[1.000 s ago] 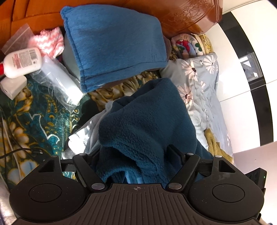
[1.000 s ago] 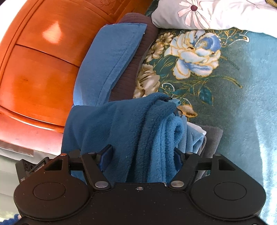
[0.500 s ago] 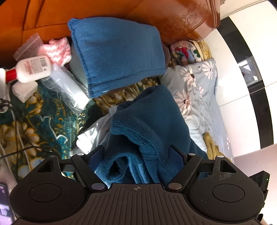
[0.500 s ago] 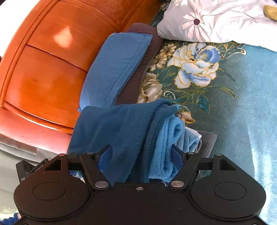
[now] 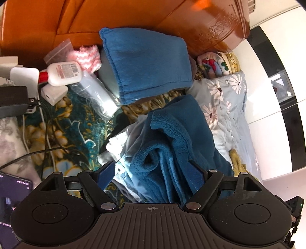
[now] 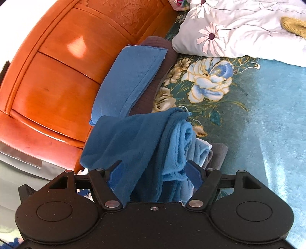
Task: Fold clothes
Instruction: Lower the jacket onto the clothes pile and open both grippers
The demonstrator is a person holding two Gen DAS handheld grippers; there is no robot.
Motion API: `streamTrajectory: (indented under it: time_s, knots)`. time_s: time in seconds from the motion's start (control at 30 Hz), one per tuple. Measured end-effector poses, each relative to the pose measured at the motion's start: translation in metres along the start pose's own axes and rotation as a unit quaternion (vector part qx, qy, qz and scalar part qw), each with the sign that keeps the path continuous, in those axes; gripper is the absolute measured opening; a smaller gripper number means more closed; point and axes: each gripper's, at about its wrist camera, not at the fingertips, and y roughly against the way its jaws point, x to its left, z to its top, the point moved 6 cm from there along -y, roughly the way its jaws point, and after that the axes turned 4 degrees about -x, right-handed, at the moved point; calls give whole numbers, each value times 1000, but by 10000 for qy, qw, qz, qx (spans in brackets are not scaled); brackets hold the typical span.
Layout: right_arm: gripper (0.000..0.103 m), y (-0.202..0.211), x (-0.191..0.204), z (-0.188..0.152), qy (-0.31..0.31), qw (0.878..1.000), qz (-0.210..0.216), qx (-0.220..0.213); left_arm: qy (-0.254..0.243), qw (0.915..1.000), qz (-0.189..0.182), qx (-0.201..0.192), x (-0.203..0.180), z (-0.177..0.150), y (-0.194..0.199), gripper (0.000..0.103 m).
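Observation:
A dark teal fleece garment (image 5: 172, 138) lies bunched on a small stack of folded clothes on the bed; it also shows in the right wrist view (image 6: 137, 138). My left gripper (image 5: 153, 170) is open, its blue pads either side of the fleece. My right gripper (image 6: 155, 172) is open too, jaws wide around the fleece's folded edge. A lighter blue fleece roll (image 6: 181, 141) lies under the top layer. A folded blue garment (image 5: 147, 63) rests against the wooden headboard (image 5: 133, 17), over a brown one (image 6: 153, 80).
A lotion bottle (image 5: 61, 73), clear plastic bags (image 5: 95, 95), a pink knit item (image 5: 89, 55), chargers and cables (image 5: 45, 118) and a phone (image 5: 11, 191) lie left. A floral duvet (image 5: 227, 115) lies right. The bed cover (image 6: 258, 115) is teal with flowers.
Both grippers have drawn back from the fleece and their jaws have spread; the fleece has settled onto the stack, and more of the bed shows.

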Motion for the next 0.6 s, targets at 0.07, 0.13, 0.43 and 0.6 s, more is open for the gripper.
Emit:
streamTrajectory:
  time_s: [0.07,0.13,0.43,0.6]
  knots:
    - [72,6,2,-3,7,10000,11,-54,-62,10000,10,-35,-2,0,4,80]
    - [72,11,5,-5,14,9999,37,-114,-125,9999,-43,-51,-6,1,8,80]
    - [72,36,9,-29,71,9998,-149,-53,-753,9963,-271,314,-51,-33,8,81]
    - [73,58,-9,-57,219,9976,-624,193,-1241,9894,-399,637,-92,-79,-4,86]
